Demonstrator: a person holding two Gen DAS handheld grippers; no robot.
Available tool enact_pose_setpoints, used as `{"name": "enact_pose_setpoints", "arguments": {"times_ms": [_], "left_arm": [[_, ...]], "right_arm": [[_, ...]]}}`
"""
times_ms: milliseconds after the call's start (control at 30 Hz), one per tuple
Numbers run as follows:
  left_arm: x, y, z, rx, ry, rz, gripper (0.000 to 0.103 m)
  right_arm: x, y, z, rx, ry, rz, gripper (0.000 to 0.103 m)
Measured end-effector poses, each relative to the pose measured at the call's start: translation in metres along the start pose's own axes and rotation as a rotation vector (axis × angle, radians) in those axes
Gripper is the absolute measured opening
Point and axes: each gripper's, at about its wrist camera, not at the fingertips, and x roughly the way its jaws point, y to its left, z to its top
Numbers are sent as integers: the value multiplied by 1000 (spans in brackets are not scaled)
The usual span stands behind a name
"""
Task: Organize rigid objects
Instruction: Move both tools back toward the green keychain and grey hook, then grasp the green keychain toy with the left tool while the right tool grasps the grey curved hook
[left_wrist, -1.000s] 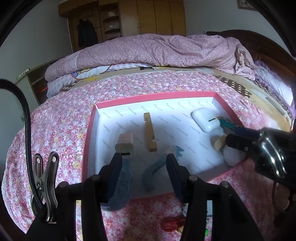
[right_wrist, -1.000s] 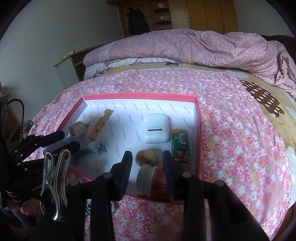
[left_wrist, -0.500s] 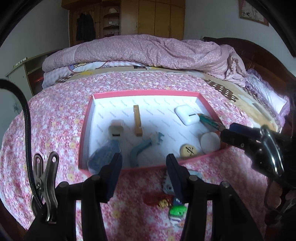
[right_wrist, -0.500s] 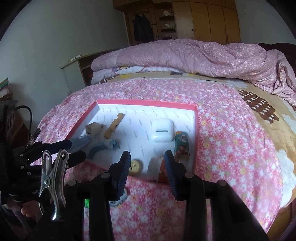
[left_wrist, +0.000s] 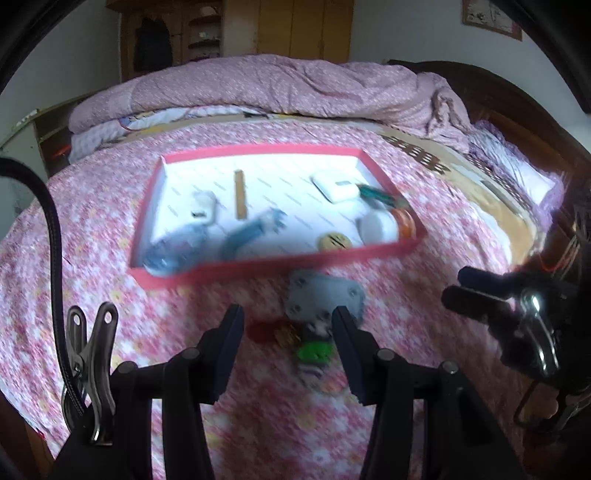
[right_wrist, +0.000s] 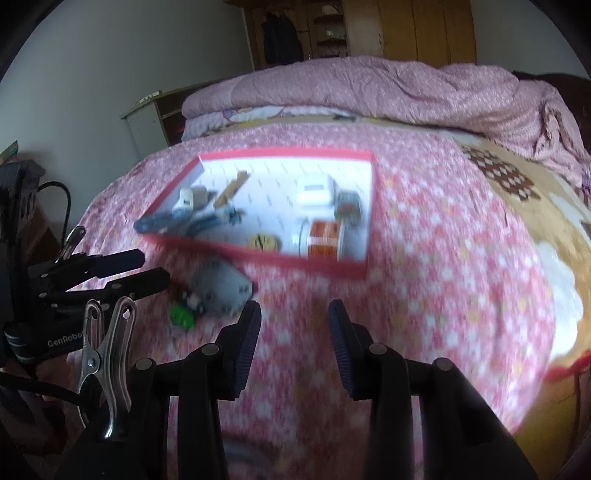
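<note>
The sorting is looking partly done; the pink-rimmed tray is lying on the flowered bedspread and is already carrying a white case, a wooden stick, a white plug, a blue tool, a round yellow piece and a white bottle with an orange label; what is waiting outside, just near of the tray's near rim, is a small cluster: a grey plate with holes, a green piece touching its near edge, and a red thing to the left of that, all too blurred to name more closely. The left hand-held gripper is hanging over this cluster with its jaws standing moderately apart and nothing between the pads; the green piece is showing in the gap but below them. The right hand-held gripper is pointing at bare bedspread to the right of the cluster, jaws narrower yet parted, holding nothing. In my judgement the step in hand is the reach for a leftover item; the next move is calling for the left hand-held gripper to settle on one piece, probably the green one or the grey plate, straddle it cleanly without dragging its neighbours, close, then carry it far over the rim to a free patch of the tray; the soft bedding may be letting pieces tilt or sink under pressure.
</note>
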Motion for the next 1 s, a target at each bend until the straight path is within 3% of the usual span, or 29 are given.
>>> {"name": "enact_pose_setpoints", "arguments": {"times_ms": [367, 467, 800, 833, 867, 1000], "left_arm": [[12, -18, -27, 17, 66, -42, 52], [15, -19, -27, 18, 64, -51, 41], [35, -24, -25, 46, 59, 10, 39], [36, -25, -25, 52, 56, 15, 38], [36, -27, -25, 62, 48, 26, 27], [30, -24, -28, 59, 54, -1, 26]], "right_arm": [[-16, 4, -53, -20, 65, -3, 39], [-17, 4, -65, -20, 81, 16, 39], [-13, 10, -84, -36, 115, 76, 39], [-13, 11, -84, -36, 117, 79, 39], [-12, 12, -85, -37, 118, 82, 39], [-8, 14, -86, -41, 127, 82, 39]]}}
